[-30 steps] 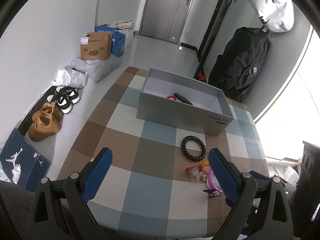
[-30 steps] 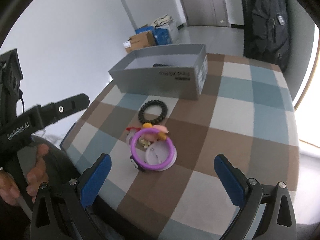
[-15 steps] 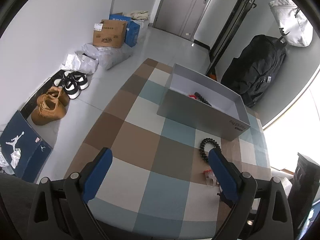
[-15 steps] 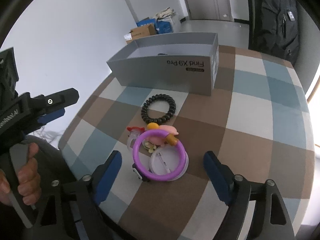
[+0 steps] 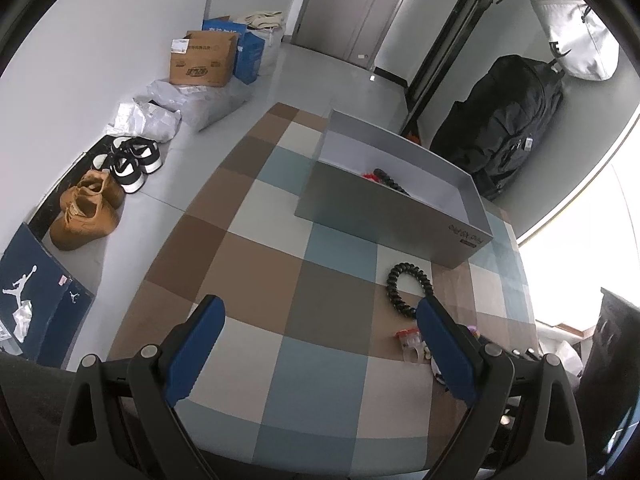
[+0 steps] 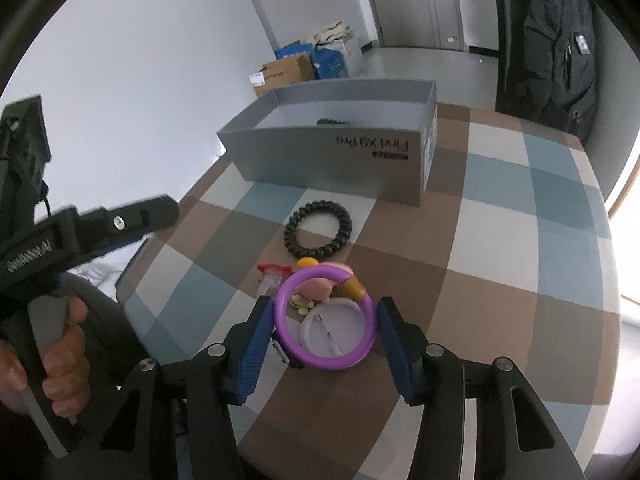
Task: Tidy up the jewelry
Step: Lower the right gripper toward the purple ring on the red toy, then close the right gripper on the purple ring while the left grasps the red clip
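Right claw closing around the purple ring

The right claw [image 6: 325, 322] had just been narrowing, straddling the purple ring [image 6: 325, 318] low in the frame, pads not visibly pressing; the left claw [image 5: 320, 346] gaped wide, farther off.

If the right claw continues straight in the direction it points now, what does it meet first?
Most likely the purple ring: it already lies between the closing jaws of the right claw, on a white round disc. The black spiral hair tie lies farther along; depth is uncertain.

White walls [image 5: 132, 20], grey floor [image 5: 320, 76], door [image 5: 352, 0] at twelve o'clock, checkered worktop [image 5: 256, 264], bright window [image 5: 592, 248] at three.
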`<state>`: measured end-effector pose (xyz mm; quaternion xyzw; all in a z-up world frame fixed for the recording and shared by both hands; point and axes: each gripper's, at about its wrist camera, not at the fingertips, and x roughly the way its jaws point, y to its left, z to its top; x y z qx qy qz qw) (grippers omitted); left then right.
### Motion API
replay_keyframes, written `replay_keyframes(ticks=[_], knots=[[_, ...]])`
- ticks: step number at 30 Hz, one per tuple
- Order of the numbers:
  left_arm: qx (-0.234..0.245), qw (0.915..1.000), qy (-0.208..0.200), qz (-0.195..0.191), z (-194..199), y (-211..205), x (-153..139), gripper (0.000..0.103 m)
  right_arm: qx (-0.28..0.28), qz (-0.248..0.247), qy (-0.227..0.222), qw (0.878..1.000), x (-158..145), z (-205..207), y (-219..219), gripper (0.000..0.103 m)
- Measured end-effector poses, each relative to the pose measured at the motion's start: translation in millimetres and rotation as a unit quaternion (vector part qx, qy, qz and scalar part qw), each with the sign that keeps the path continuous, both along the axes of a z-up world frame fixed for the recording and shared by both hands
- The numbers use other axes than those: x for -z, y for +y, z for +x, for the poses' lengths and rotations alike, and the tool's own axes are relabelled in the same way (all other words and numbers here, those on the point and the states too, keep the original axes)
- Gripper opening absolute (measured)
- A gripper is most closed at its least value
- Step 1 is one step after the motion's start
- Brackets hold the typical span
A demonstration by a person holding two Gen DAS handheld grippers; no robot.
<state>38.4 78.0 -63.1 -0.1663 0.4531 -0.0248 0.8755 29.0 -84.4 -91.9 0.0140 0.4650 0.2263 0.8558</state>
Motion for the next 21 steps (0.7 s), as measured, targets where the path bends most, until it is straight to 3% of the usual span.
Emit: replay_keyframes(ticks=[17, 21], knots=[[0.102, 0.9944, 0.024, 0.014, 0, -44, 14, 0.094, 0.066, 0.057, -0.018, 0.996, -25, 7, -46, 0.051], [0.115, 0.9927, 0.034, 0.015, 1, -50, 18, 0.080, 0.068, 0.063, -0.022, 0.995, -28, 8, -49, 0.051]])
